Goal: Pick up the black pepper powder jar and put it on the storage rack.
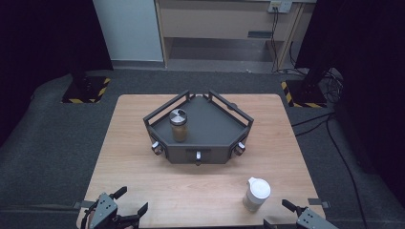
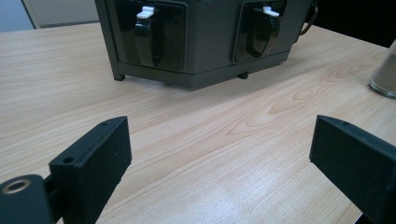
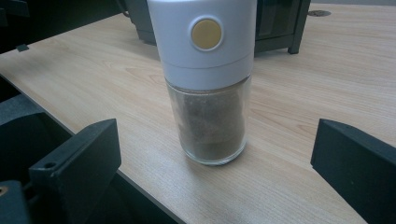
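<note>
**Spice jar stands dead ahead of the right gripper**

A white-capped clear glass spice jar (image 3: 205,84), filled with brown powder, stands upright on the light wooden table (image 1: 143,143), its long axis vertical, near the front right corner and well clear of the dark grey angular metal rack (image 1: 215,126). The right gripper (image 3: 212,163) sits just beside the jar on the side away from the rack, jaws spread wide, with the jar centred ahead between them and not yet touched. That gripper is plainly the nearer one; a straight push toward the rack looks enough to bracket the glass. The left gripper (image 1: 125,202) rests at the front left corner, far from the jar, jaws likewise wide and empty. On the rack's shelf stands a silver-lidded glass jar (image 1: 178,125) of tan powder.
</note>
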Tool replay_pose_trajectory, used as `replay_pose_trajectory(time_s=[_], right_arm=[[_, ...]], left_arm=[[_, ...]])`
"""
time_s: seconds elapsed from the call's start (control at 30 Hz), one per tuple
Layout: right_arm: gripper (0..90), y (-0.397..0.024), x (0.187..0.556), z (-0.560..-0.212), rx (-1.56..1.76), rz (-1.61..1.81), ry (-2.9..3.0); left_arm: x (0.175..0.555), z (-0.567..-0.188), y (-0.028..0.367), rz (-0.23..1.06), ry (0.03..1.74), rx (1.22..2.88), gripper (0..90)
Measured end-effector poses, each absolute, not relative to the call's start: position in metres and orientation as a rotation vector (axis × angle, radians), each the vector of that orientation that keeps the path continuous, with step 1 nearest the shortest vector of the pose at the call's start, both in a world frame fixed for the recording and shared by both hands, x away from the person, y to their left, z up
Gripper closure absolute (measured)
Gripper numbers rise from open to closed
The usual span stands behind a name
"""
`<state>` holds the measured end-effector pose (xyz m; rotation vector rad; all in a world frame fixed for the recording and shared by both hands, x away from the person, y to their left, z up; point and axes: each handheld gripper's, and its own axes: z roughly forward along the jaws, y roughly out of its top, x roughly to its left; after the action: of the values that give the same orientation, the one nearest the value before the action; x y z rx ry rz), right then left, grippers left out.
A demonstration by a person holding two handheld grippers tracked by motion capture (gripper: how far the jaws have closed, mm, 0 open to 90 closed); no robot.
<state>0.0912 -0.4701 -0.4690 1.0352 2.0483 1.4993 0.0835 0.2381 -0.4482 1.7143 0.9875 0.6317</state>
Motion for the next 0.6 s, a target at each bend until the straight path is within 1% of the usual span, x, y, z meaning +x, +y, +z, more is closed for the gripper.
replay_pose_trajectory(time_s=[0.6], right_arm=[[1.4, -0.4651, 0.0908, -0.4664, 1.033, 1.487, 2.042]], left_arm=[[0.0854, -0.4475, 0.2334, 0.624, 0.978, 1.73, 4.2]])
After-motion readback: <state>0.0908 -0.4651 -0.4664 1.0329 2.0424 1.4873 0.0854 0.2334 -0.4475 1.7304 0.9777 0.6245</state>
